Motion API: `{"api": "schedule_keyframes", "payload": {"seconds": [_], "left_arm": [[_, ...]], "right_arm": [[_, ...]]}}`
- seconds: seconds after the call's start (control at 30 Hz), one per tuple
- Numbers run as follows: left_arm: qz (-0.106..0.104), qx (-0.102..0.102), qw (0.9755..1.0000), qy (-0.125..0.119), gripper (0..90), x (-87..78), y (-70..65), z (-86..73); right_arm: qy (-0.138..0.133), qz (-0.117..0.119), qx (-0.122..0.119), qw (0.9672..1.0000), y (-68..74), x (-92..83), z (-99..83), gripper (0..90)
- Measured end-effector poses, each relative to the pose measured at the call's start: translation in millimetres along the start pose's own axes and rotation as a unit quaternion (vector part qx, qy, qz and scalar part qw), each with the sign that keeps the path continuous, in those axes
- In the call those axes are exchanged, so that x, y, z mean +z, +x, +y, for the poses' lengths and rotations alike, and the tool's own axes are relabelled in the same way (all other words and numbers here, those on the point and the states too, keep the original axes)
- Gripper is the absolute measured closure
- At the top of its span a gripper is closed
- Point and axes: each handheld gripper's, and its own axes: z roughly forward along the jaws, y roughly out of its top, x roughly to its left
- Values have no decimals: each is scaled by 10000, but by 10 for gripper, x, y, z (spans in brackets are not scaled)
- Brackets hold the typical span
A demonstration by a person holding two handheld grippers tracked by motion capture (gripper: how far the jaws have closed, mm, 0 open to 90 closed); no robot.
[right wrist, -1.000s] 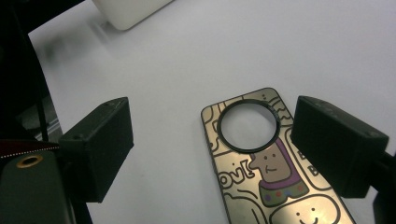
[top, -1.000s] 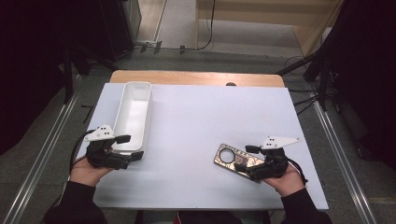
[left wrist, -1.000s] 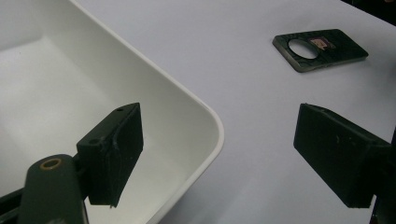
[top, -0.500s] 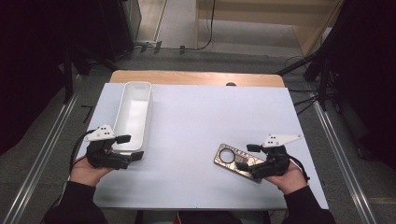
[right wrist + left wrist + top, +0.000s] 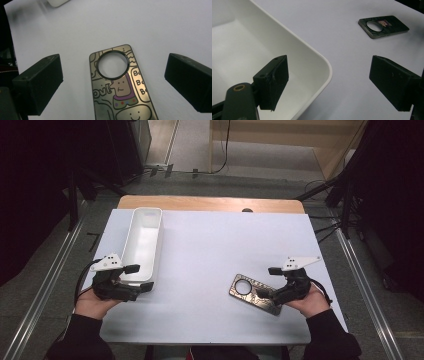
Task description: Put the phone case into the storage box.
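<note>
The tabletop is covered by a pale white sheet that reaches almost to every edge; a strip of bare wood shows along the far edge, with a small dark knob at its middle. Around it lie grey floor, metal rails running down both sides, dark stands and cables at the far corners, and a wooden platform beyond the far edge. The largest thing on the sheet is a long white tray, set lengthwise near the left edge, its far end close to the far-left corner; its inside is bare white. The left gripper sits at the tray's near end, its jaws spread wide and clamping nothing: in the left gripper view one jaw hangs over the tray's inside and the other over the sheet, with the rounded corner of the tray between them. A phone case, dark with a round camera hole and cartoon drawings on a brassy face, lies flat on the sheet near the near-right corner. The right gripper is at the case's nearer end; its jaws have just been opening and now stand wide on either side of the phone case, pads clear of it.
</note>
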Motion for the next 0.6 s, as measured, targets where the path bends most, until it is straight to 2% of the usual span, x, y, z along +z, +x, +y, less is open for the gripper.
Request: {"api": "schedule_keyframes", "payload": {"seconds": [0.23, 0.5, 0.6], "left_arm": [[-3, 16, 10000, 17, 154, 3, -3, 4], [4, -9, 10000, 1, 153, -3, 2, 2], [4, -11, 10000, -1, 154, -3, 1, 2]], "right_arm": [[133, 39, -237, 9996, -56, 92, -33, 8], [240, 61, -294, 9993, -106, 149, -79, 8], [318, -37, -344, 9989, -100, 177, -97, 0]]}}
